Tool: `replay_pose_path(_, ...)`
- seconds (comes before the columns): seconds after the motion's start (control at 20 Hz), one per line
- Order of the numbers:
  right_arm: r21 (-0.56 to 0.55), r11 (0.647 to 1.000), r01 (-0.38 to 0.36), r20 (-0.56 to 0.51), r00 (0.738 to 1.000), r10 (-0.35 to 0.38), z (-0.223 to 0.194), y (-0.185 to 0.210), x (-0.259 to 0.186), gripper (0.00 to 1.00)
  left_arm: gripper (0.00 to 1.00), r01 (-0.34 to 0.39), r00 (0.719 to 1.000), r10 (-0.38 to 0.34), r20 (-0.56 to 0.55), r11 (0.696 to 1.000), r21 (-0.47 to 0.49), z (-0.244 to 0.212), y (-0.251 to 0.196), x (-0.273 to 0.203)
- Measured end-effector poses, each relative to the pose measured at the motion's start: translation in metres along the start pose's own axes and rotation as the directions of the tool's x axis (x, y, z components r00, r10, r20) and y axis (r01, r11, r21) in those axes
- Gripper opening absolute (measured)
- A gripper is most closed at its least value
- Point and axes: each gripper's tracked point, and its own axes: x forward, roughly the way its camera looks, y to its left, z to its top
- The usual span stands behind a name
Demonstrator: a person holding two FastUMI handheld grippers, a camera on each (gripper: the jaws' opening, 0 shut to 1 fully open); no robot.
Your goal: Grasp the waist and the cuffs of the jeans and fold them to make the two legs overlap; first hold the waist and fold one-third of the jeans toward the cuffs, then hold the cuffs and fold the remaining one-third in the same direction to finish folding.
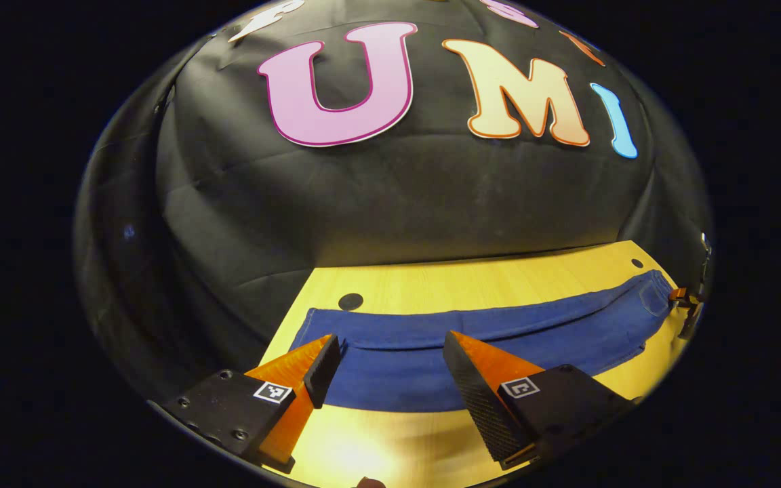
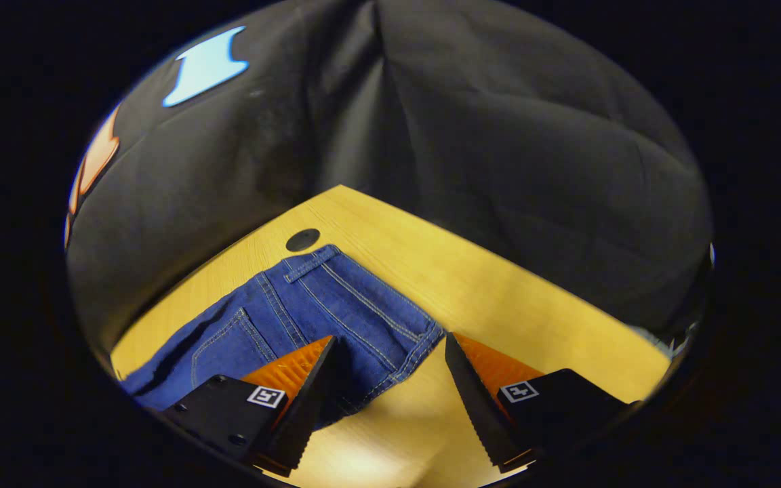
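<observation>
Blue jeans (image 1: 485, 339) lie flat across the yellow wooden table (image 1: 431, 281), stretched left to right in the left gripper view. Their cuff end lies at the left, just past my left gripper (image 1: 390, 352), which stands open over the leg fabric with nothing between its fingers. In the right gripper view the waist end of the jeans (image 2: 323, 305), with belt loops and a back pocket, lies ahead. My right gripper (image 2: 390, 356) is open at the near waist corner. The right gripper (image 1: 685, 298) also shows far right in the left gripper view, beside the waist.
The table (image 2: 499, 298) has round dark holes near its back edge (image 1: 350, 301) (image 2: 303, 239). Black cloth walls stand close behind and beside the table. Bare wood lies in front of the jeans and to the right of the waist.
</observation>
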Motion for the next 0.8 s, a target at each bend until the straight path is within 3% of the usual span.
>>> replay_pose_path(0.15,0.047,0.997,-0.067,-0.045,0.997,0.069,-0.005,0.008,0.005,0.47,0.96,0.003,1.000,-0.003,-0.006,1.000,-0.009,-0.002,-0.004,-0.006)
replay_pose_path(0.3,0.015,0.998,-0.069,0.004,0.998,0.068,0.011,0.004,-0.006,0.15,1.00,0.001,1.000,-0.002,-0.008,0.999,-0.044,-0.006,-0.014,-0.020)
replay_pose_path(0.35,-0.007,0.996,-0.084,0.019,0.996,0.084,0.017,0.009,-0.011,0.05,0.96,0.002,1.000,-0.003,-0.010,0.999,-0.049,-0.005,-0.014,-0.022)
replay_pose_path(0.5,-0.058,0.983,-0.176,0.116,0.976,0.182,0.057,0.026,-0.045,0.05,0.96,-0.002,1.000,0.001,-0.005,0.999,-0.052,-0.002,-0.010,-0.023)
replay_pose_path(0.55,-0.079,0.976,-0.200,0.146,0.967,0.210,0.068,0.029,-0.060,0.05,1.00,0.002,1.000,-0.003,-0.002,0.998,-0.057,-0.003,-0.009,-0.022)
replay_pose_path(0.6,-0.099,0.970,-0.224,0.176,0.955,0.239,0.073,0.028,-0.075,0.05,0.96,0.006,1.000,-0.006,-0.004,0.998,-0.062,-0.004,-0.008,-0.022)
replay_pose_path(0.8,-0.163,0.938,-0.305,0.242,0.910,0.337,0.065,0.028,-0.087,0.05,0.96,0.019,1.000,-0.020,-0.011,0.998,-0.058,-0.011,0.010,-0.020)
